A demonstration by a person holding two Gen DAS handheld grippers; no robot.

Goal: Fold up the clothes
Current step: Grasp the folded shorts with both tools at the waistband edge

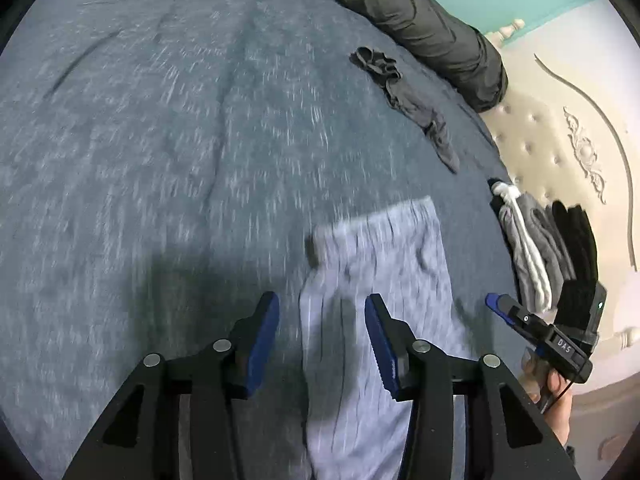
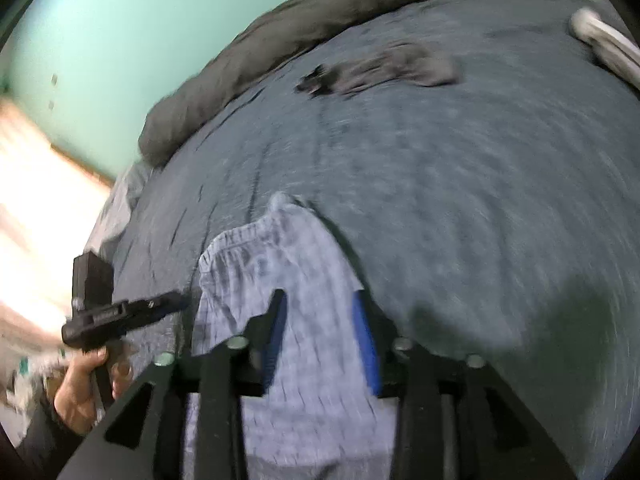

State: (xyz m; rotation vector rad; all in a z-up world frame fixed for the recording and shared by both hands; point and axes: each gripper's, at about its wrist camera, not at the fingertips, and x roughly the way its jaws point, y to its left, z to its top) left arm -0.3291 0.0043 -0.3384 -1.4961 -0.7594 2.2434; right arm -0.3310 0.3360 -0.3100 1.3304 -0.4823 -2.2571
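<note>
A light blue-grey garment (image 1: pixel 380 280) lies on the blue-grey bedspread (image 1: pixel 180 140), folded into a narrow strip. My left gripper (image 1: pixel 322 312) hovers over its left edge with the jaws apart and nothing between them. My right gripper (image 2: pixel 320 312) is above the same garment (image 2: pixel 296 272), jaws apart, cloth seen below them; both views are blurred by motion. The right gripper also shows at the right edge of the left wrist view (image 1: pixel 494 302). The left gripper shows at the left of the right wrist view (image 2: pixel 176 300).
A crumpled dark grey garment (image 1: pixel 412 100) lies further back on the bed. A dark rolled duvet (image 1: pixel 420 20) lines the far edge. A stack of folded grey and black clothes (image 1: pixel 548 248) sits by the cream headboard (image 1: pixel 580 140).
</note>
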